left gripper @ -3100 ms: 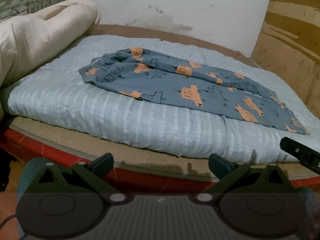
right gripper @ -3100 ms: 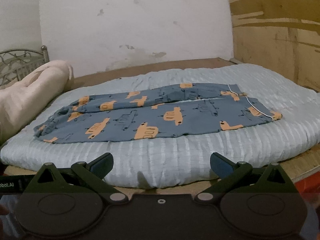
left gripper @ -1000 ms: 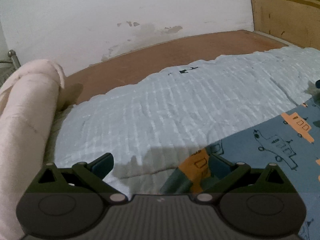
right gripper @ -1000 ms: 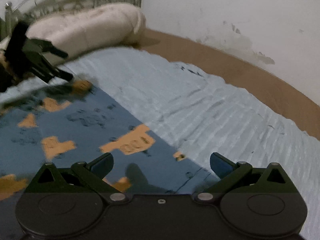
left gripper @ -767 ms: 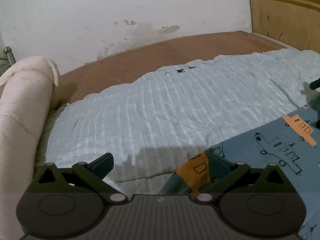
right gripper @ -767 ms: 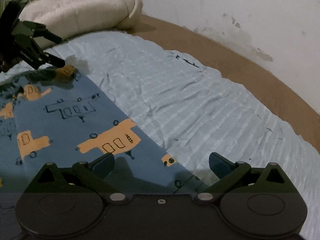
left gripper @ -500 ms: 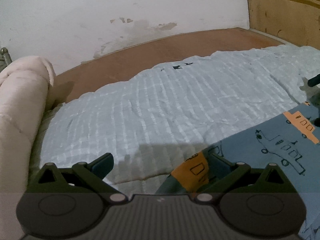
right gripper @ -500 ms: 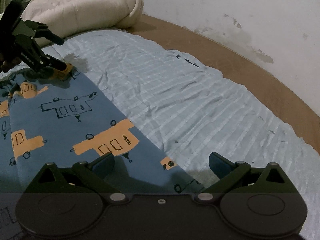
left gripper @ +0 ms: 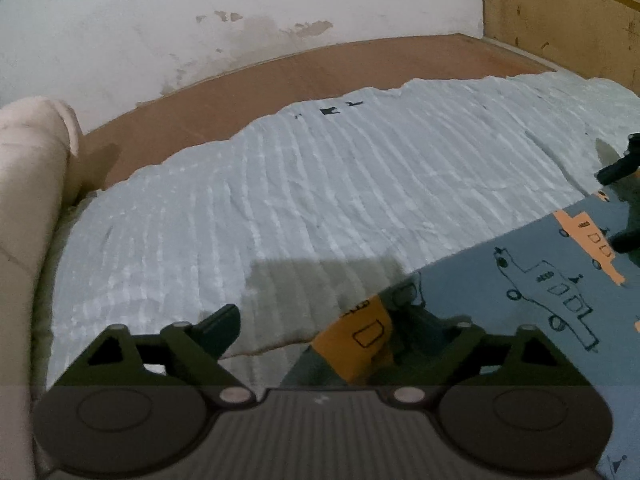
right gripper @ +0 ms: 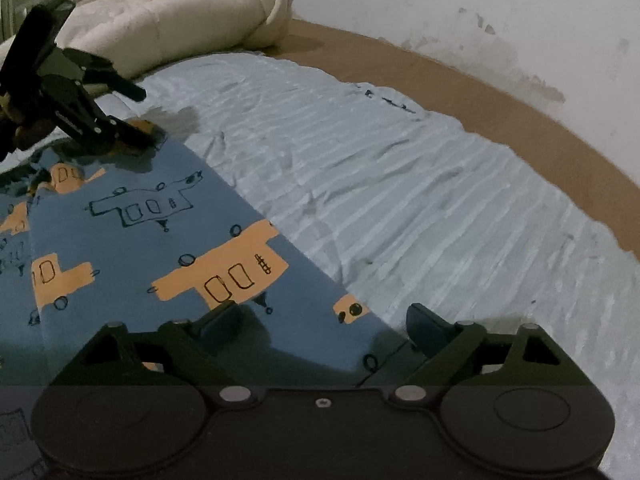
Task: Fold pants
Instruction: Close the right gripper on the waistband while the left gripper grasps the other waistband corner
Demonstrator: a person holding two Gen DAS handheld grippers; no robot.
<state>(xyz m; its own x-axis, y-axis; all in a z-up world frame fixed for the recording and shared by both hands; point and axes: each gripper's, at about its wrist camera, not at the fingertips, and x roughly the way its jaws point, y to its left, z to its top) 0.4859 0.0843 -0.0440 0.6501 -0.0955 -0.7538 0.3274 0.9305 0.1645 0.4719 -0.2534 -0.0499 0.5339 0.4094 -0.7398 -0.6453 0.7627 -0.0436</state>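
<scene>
- The left gripper (left gripper: 320, 326) is showing its jaws spread wide, with a corner of the pants (left gripper: 532, 292) bunching up against the right-hand finger; no pinch is visible.
- The right gripper (right gripper: 320, 322) is likewise standing with jaws released, the pants (right gripper: 132, 248) edge lying between and under its fingers.
- In the right wrist view, the left gripper (right gripper: 132, 110) is showing at 10 o'clock, resting at the far corner of the pants.
- In the left wrist view, the right gripper (left gripper: 618, 204) is peeking in at 3 o'clock.
- The blue pants with orange cars are lying flat on the pale blue blanket (left gripper: 320, 200), which is covering the bed (left gripper: 320, 68).
- A cream quilt (right gripper: 172, 20) is sitting rolled at 11 o'clock in the right wrist view.
</scene>
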